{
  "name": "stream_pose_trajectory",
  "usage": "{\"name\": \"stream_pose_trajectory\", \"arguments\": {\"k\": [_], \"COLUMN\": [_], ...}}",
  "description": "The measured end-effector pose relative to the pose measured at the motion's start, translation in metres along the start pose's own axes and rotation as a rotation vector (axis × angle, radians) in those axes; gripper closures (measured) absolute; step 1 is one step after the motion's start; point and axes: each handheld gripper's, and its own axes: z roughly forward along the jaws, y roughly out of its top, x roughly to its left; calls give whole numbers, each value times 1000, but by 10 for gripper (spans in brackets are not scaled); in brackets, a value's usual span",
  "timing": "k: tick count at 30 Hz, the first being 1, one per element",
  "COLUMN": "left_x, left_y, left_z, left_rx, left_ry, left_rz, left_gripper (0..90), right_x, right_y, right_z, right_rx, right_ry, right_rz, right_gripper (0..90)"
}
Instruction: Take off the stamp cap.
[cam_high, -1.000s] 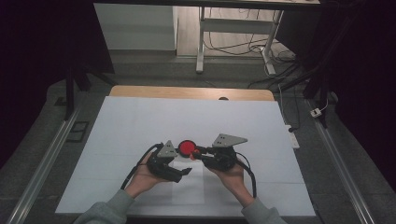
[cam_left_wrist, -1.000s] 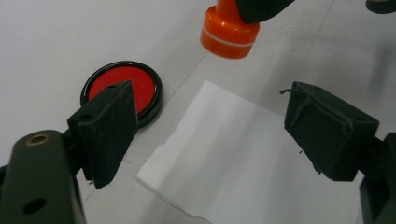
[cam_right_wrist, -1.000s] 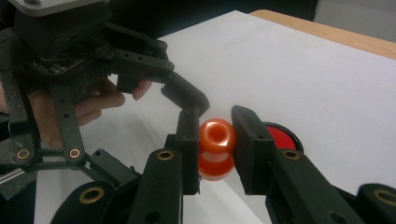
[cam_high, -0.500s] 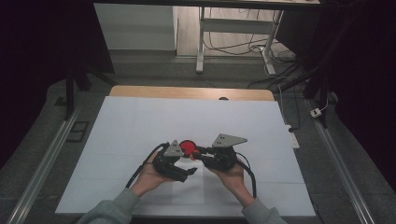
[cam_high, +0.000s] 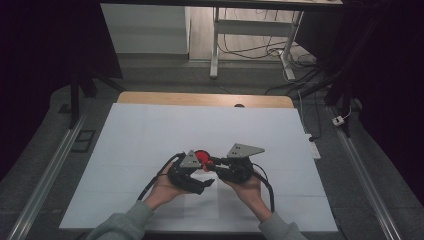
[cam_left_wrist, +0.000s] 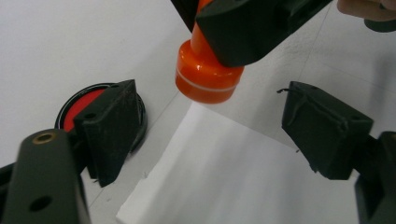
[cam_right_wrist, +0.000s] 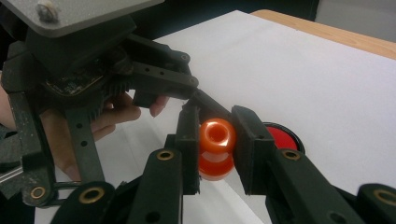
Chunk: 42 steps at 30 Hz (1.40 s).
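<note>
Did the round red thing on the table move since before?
No. The round red pad lies at the same spot on the white sheet, level with the same faint crease; only the left tool beside it shifted a little.

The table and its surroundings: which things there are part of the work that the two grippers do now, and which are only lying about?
In use:
- orange stamp, clamped in the right gripper
- red ink pad on the table
- white paper sheet under the stamp
- left gripper, jaws open over the sheet

Lying about:
- white power strip beside the table
- cables on the floor beyond
</note>
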Motion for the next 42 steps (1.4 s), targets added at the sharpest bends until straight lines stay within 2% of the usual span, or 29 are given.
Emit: {"name": "stream_pose_trajectory", "arguments": {"k": [7, 14, 22, 42], "left_x": [0, -1, -1, -3], "left_y": [0, -1, -2, -3], "left_z": [1, -1, -1, 0], "left_rx": [-4, -25, -26, -35], "left_ry": [14, 20, 38, 62], "left_rz": [9, 29, 42, 62], "left_gripper": [248, 364, 443, 539], "right_x": [0, 0, 0, 0], "right_y": [-1, -1, -1, -2], "right_z": [1, 1, 2, 3], "right_rx": [6, 6, 10, 20], "right_ry": [-1, 1, 1, 5], "right_rz": [0, -3, 0, 0], "right_gripper": [718, 718, 718, 717]}}
